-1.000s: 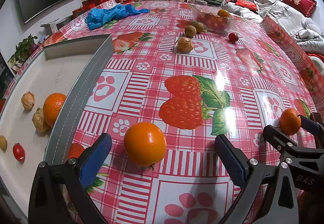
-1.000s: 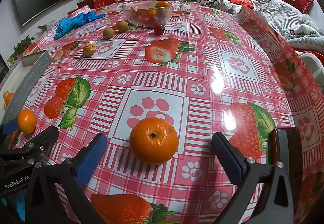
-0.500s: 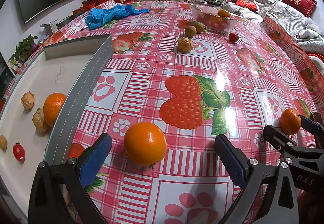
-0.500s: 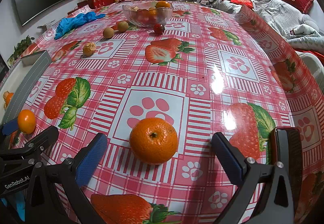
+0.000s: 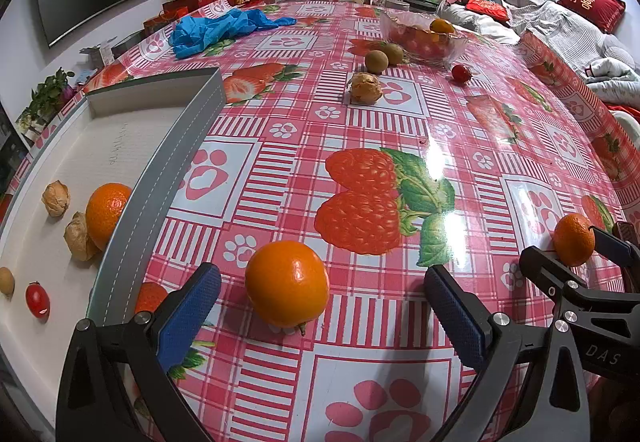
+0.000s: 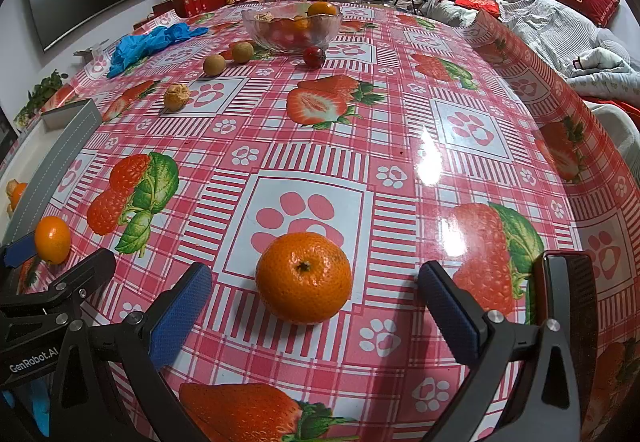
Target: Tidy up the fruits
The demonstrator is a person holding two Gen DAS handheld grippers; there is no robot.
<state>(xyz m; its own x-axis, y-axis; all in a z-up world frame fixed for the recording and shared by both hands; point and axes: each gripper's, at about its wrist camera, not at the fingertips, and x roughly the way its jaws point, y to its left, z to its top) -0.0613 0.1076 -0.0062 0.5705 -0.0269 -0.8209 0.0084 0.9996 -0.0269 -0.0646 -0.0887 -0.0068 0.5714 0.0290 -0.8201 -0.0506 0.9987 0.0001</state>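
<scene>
A smooth orange lies on the strawberry tablecloth between the fingers of my open left gripper, untouched. A dimpled mandarin lies between the fingers of my open right gripper, also untouched. A grey-rimmed white tray at the left holds an orange, husked fruits, a cherry tomato and a small brown fruit. Further off lie a husked fruit, two kiwis and a cherry tomato.
A glass bowl of fruit stands at the far middle of the table. Blue gloves lie at the far left. A phone lies right of my right gripper. Red boxes line the far edge.
</scene>
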